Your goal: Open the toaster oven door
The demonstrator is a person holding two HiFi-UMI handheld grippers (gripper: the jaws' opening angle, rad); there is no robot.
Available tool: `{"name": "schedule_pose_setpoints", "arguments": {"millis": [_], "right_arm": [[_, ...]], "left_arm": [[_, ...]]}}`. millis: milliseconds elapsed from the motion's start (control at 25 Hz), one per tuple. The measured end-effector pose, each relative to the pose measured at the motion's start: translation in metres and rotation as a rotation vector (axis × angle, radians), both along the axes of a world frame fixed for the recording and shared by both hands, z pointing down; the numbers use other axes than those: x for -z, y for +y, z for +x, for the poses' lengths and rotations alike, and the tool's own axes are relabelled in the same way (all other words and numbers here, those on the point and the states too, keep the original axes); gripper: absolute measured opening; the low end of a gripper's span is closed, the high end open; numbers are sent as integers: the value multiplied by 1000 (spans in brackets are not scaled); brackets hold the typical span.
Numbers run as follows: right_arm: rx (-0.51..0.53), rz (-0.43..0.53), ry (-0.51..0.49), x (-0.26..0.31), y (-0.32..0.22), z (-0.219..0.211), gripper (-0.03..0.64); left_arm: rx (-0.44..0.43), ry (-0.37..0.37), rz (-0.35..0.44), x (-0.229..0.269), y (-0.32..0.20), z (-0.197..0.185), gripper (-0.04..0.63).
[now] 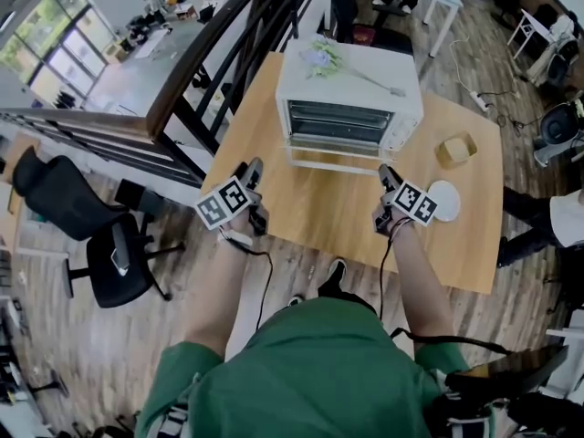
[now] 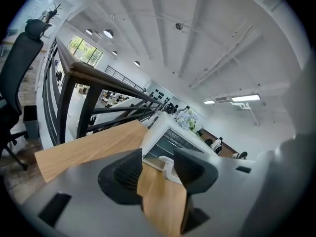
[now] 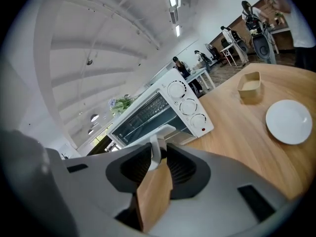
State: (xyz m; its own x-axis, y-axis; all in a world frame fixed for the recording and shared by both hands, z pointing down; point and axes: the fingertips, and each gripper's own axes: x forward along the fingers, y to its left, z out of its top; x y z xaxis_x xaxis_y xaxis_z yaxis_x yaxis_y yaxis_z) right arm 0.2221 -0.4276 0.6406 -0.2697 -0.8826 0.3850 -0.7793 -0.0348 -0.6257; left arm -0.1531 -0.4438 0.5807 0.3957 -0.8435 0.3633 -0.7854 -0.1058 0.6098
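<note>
A white toaster oven (image 1: 351,85) stands at the far side of the wooden table (image 1: 338,222). Its glass door (image 3: 140,118) looks swung down toward me, with the white handle (image 1: 333,163) along its near edge. My right gripper (image 1: 385,172) is at the handle's right end. In the right gripper view the handle's end post (image 3: 157,149) sits between the pads and nearly fills the gap, so the right gripper (image 3: 159,163) is shut on it. My left gripper (image 1: 254,168) hovers by the handle's left end. It (image 2: 158,174) is open and holds nothing; the handle (image 2: 168,166) shows beyond its jaws.
A white plate (image 1: 444,200) and a small wooden box (image 1: 456,149) lie on the table right of the oven. Flowers (image 1: 324,58) rest on the oven's top. A dark railing (image 1: 214,67) runs along the table's left side, with a black office chair (image 1: 100,245) nearby.
</note>
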Motion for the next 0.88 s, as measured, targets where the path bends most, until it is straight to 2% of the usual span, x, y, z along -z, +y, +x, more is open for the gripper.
{"name": "schedule_pose_setpoints", "arguments": {"millis": [120, 520, 880], "right_arm": [[8, -7, 38, -14, 13, -4, 114], [14, 6, 53, -55, 44, -11, 114], [-42, -167, -20, -119, 68, -16, 114]], "left_arm": [[-14, -42, 9, 0, 15, -6, 207], [-3, -49, 4, 4, 40, -26, 207], [8, -40, -35, -14, 47, -29, 207]]}}
